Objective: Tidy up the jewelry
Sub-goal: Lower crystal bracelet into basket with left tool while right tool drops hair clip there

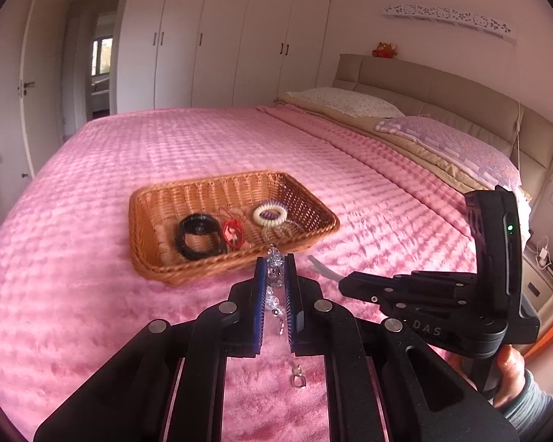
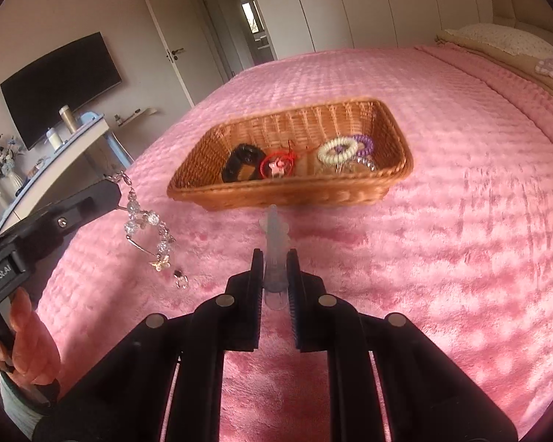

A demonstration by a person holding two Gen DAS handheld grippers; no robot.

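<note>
Woven wicker basket [image 1: 149,217], plush bedspread [image 1: 166,147]

Both cams ride low over the pink bedspread [image 1: 136,154], each looking forward along its own fingers. The left wrist view faces the wardrobe and headboard, wicker basket [image 1: 155,199] mid-frame and close. The right wrist view aims more toward the door and TV, same basket [image 2: 398,125] centre-frame. Each catches the other gripper at its edge.

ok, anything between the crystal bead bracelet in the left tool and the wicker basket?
Nothing visible. The clear crystal bead bracelet hangs from the left tool above bare pink bedspread, short of the brown wicker basket's near rim. The right tool, holding a translucent plastic piece, sits off to the side.
</note>
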